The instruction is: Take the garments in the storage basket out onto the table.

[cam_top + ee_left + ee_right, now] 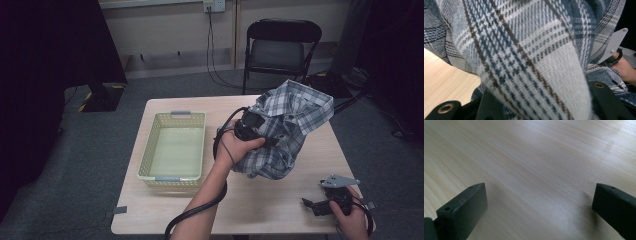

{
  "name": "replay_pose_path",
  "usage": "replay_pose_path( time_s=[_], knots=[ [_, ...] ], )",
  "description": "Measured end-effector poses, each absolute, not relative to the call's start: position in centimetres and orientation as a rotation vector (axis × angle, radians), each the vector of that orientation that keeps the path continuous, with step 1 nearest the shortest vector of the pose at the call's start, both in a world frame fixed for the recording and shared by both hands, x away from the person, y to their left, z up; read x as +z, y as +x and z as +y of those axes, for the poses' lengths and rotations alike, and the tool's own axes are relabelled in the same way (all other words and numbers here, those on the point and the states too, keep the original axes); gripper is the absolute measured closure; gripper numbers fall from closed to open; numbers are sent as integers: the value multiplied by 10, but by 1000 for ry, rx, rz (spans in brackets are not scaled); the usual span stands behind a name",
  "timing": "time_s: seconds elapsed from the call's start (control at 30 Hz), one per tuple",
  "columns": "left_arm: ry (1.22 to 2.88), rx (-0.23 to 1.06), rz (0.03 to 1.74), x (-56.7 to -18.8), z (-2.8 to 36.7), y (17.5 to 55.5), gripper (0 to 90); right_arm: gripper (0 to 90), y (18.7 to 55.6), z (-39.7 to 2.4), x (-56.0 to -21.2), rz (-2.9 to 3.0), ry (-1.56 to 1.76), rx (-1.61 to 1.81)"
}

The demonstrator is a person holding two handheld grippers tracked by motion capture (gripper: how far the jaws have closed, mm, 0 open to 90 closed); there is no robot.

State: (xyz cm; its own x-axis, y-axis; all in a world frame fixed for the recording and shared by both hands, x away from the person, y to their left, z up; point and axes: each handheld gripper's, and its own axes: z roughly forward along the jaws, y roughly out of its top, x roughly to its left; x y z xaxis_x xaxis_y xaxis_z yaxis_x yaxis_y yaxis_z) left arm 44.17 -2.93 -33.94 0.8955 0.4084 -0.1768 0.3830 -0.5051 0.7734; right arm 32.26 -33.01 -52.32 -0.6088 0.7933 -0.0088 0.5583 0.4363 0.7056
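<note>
A blue, white and brown plaid shirt (292,117) hangs bunched over the middle right of the table, its lower folds near the tabletop. My left gripper (272,142) is shut on the shirt's cloth, which drapes thickly over the jaws in the left gripper view (524,55). My right gripper (306,204) rests low at the table's front right corner, apart from the shirt. Its jaws stand wide open (539,207) over bare wood with nothing between them.
A pale green plastic basket (150,145) stands on the left half of the light wooden table (260,205). A black folding chair (282,47) stands behind the table. The right gripper's grey plate (614,43) shows past the shirt.
</note>
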Motion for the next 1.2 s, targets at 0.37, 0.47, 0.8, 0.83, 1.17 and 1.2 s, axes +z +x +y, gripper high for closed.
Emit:
replay_pose_path(
  time_s=[0.37,0.47,0.8,0.83,1.17,1.2],
  knots=[
    [2181,13,560,-365,-47,448,528,0,323,-330,-523,2355,1154,965],
    [2187,9,577,-371,-48,450,528,0,323,-330,-523,2355,1154,965],
    [2194,7,613,-387,-50,455,524,0,323,-330,-523,2355,1154,965],
    [2196,10,616,-389,-50,456,522,0,323,-330,-523,2355,1154,965],
    [2194,5,664,-404,-51,460,508,0,323,-330,-523,2354,1153,966],
    [2194,2,668,-405,-51,461,508,0,323,-330,-523,2355,1153,966]
  ],
)
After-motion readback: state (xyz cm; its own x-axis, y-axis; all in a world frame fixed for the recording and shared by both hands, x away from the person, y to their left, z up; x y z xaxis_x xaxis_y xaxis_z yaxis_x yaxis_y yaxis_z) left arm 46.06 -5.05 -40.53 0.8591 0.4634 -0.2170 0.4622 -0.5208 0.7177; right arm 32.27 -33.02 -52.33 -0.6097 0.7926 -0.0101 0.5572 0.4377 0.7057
